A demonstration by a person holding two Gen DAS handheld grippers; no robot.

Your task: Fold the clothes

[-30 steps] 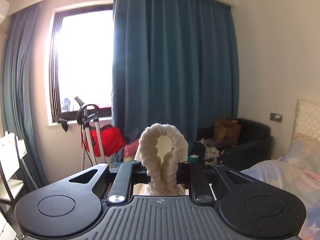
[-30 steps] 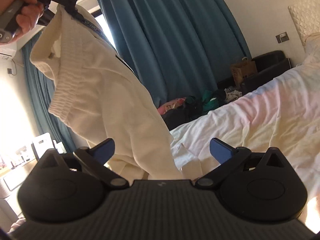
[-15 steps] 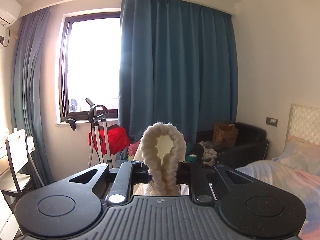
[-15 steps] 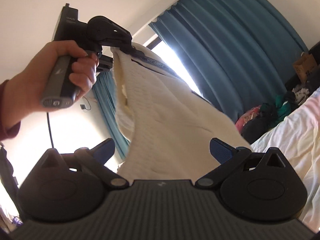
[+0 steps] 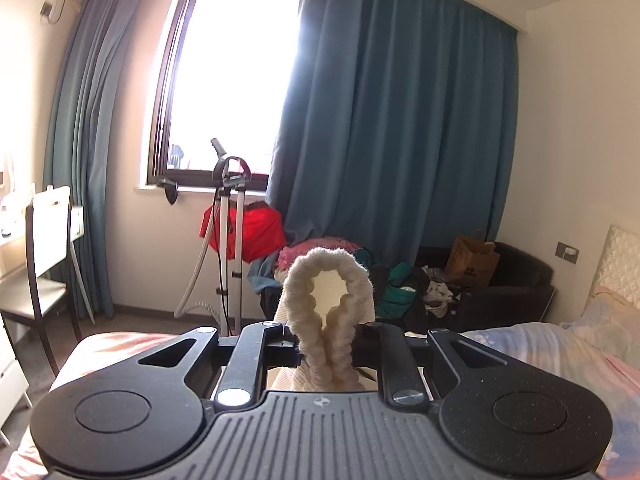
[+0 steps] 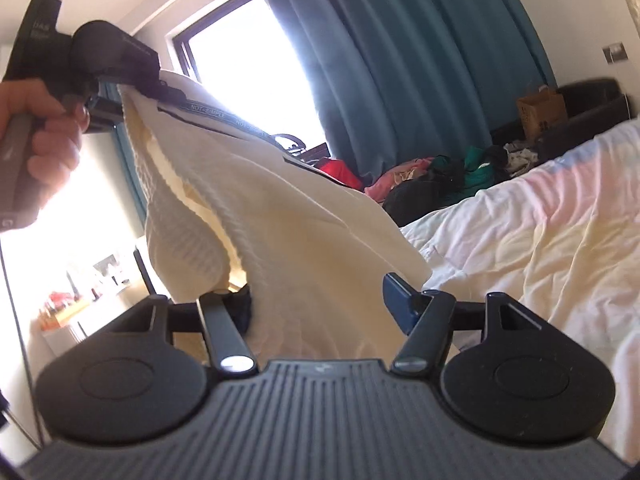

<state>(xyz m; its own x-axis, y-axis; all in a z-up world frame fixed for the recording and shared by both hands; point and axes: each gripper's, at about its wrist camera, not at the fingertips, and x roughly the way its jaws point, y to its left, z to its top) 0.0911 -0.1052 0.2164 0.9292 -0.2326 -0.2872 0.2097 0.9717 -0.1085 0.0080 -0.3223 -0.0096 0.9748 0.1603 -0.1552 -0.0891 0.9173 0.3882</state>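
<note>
Clearly the folding has hardly begun: the cream waffle-knit garment with a dark printed neck tape [image 6: 280, 216] hangs in the air above the rumpled pale bed [image 6: 540, 216], stretched between the two tools rather than laid flat. The left claw [image 5: 326, 344] is pressed together on a ribbed edge of the knit, which loops up in front of its camera. The right claw [image 6: 316, 300] has its fingers part-spread with the lower cloth lying between them; whether they grip it I cannot tell. No fold shows anywhere in the fabric. What remains, as I judge it, is nearly everything: spreading the piece on the bed, squaring it, then folding.
</note>
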